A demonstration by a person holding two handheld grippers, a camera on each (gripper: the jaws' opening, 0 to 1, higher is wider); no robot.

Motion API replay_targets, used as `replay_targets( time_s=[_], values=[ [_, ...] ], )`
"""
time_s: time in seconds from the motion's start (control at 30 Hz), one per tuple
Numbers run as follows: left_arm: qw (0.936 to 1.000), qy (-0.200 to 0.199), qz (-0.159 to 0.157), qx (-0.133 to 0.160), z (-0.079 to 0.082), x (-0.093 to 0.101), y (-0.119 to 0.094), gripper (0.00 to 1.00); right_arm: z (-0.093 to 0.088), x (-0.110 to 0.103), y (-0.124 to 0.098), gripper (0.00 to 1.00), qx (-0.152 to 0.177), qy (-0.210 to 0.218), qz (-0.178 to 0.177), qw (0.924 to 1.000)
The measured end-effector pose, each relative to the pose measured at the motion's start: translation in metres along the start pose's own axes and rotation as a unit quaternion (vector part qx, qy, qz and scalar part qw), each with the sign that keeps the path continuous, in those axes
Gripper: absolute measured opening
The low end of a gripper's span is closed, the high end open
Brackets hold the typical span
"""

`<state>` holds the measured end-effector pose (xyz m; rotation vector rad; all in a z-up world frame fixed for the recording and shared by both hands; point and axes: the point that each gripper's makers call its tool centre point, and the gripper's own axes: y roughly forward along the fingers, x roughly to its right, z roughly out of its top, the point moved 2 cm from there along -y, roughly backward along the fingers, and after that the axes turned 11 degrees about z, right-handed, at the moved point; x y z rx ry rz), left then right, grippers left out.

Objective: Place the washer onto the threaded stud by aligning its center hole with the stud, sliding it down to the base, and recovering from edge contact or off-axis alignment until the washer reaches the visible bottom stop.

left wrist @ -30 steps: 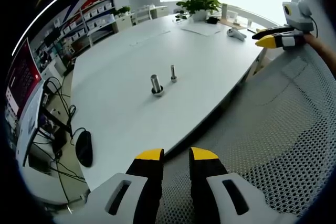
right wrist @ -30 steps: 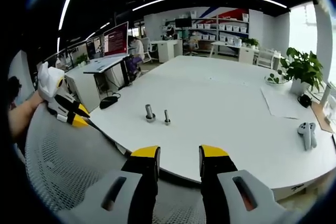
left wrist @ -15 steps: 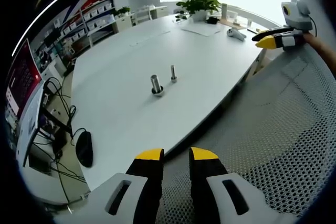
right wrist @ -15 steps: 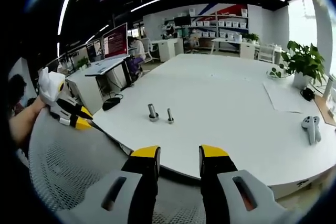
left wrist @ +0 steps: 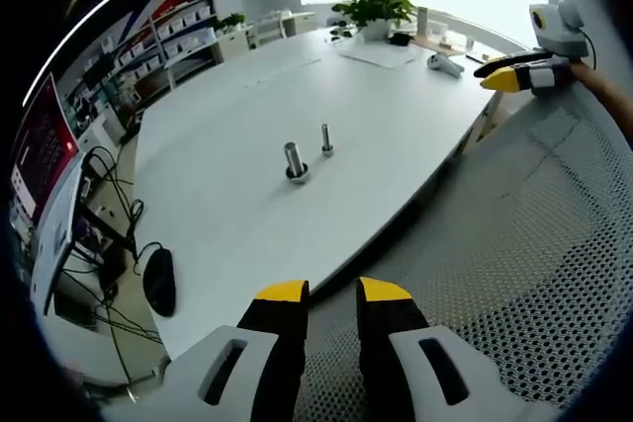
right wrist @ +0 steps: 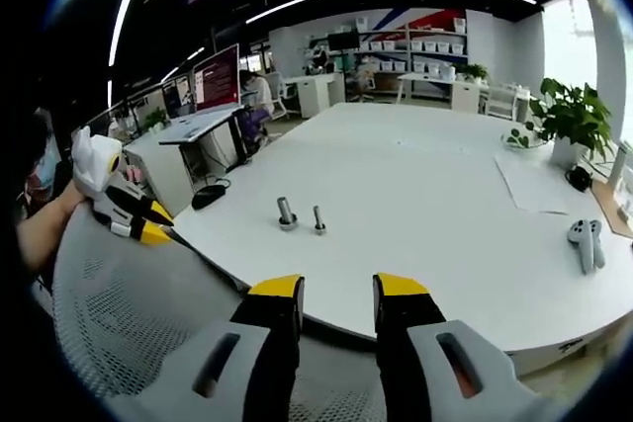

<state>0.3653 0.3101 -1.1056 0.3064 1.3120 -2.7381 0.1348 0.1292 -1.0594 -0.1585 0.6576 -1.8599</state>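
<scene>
Both grippers, left (left wrist: pixel 331 292) & right (right wrist: pixel 336 286), empty w/ jaws apart, above mesh chair (left wrist: pixel 534 244); stud (left wrist: pixel 325 138) and thicker bolt (left wrist: pixel 295 160) upright on counter (left wrist: pixel 247 205).

We see a wide white table (right wrist: pixel 435 195) with a mesh chair back (left wrist: pixel 534 244) at its near edge. A potted plant (right wrist: pixel 569 126) stands at the far right of the table, papers (right wrist: pixel 539 195) lie near it, and a white controller (right wrist: pixel 586 244) rests closer to the right edge. Left of the table, a red-lit monitor (right wrist: pixel 220 76) stands on a desk, and a dark mouse (left wrist: pixel 158 279) lies beside cables. White shelves with bins (right wrist: pixel 425 61) line the far wall.
</scene>
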Motion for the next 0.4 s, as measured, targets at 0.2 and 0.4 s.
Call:
replay_targets(
  time_s=[0.2, 0.4],
  values=[
    [1.0, 0.0, 0.0, 0.001, 0.0004, 0.0004, -0.0005, 0.17, -0.0017, -0.001, -0.0003, 0.27, -0.007, -0.005, -0.002, 1.0],
    [1.0, 0.002, 0.0, 0.003, 0.0009, 0.0008, -0.0013, 0.17, -0.0002, 0.0001, -0.0025, 0.28, -0.005, -0.008, -0.019, 0.9998]
  ],
)
